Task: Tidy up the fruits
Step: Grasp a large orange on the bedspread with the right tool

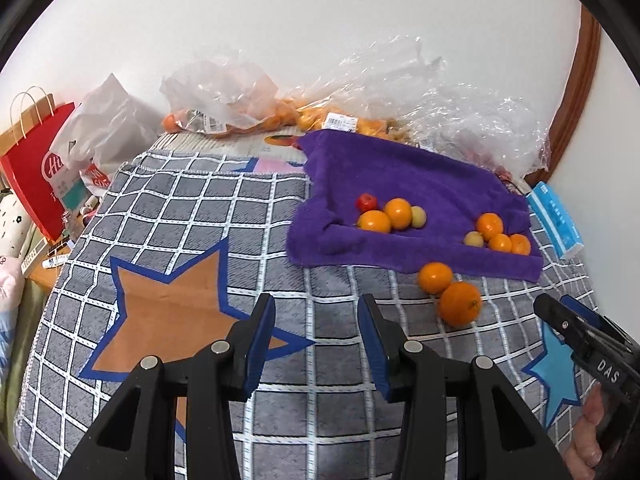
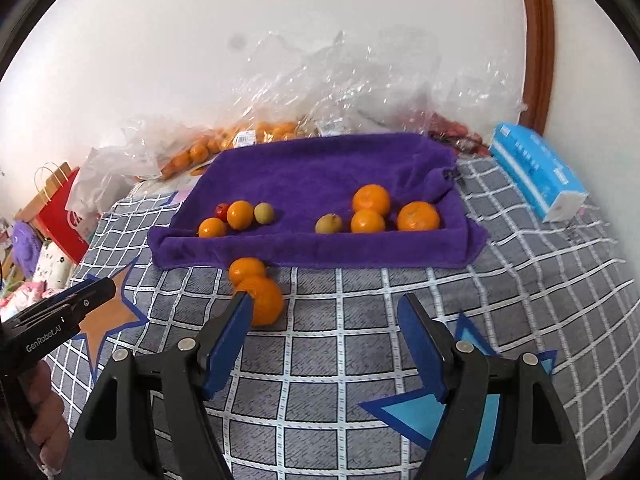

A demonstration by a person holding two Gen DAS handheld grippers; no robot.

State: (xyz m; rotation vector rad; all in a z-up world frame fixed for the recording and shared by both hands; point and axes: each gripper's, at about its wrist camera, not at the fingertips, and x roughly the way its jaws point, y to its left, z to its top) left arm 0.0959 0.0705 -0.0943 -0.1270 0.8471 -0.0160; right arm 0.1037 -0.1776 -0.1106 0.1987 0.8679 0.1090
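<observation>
From the left wrist, the left gripper (image 1: 316, 320) stood spread and empty above the checked blanket (image 1: 192, 208); two oranges (image 1: 448, 292) lay just before the purple towel (image 1: 400, 184). From the right wrist, the right gripper (image 2: 326, 314) was spread, empty, beside the bigger orange (image 2: 262, 300).

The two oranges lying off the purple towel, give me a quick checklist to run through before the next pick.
1. Right hand-held gripper empty, jaws apart: ok.
2. Left hand-held gripper empty, jaws apart: ok.
3. Big orange between the right fingers: not ok, it sits beside the left finger, outside the gap.
4. Big orange free of the small orange: not ok, they touch, so a grasp may nudge the small one.
5. Bare room on the purple towel between its two fruit groups: ok.
6. Whether the right opening clears the big orange: cannot tell.
</observation>
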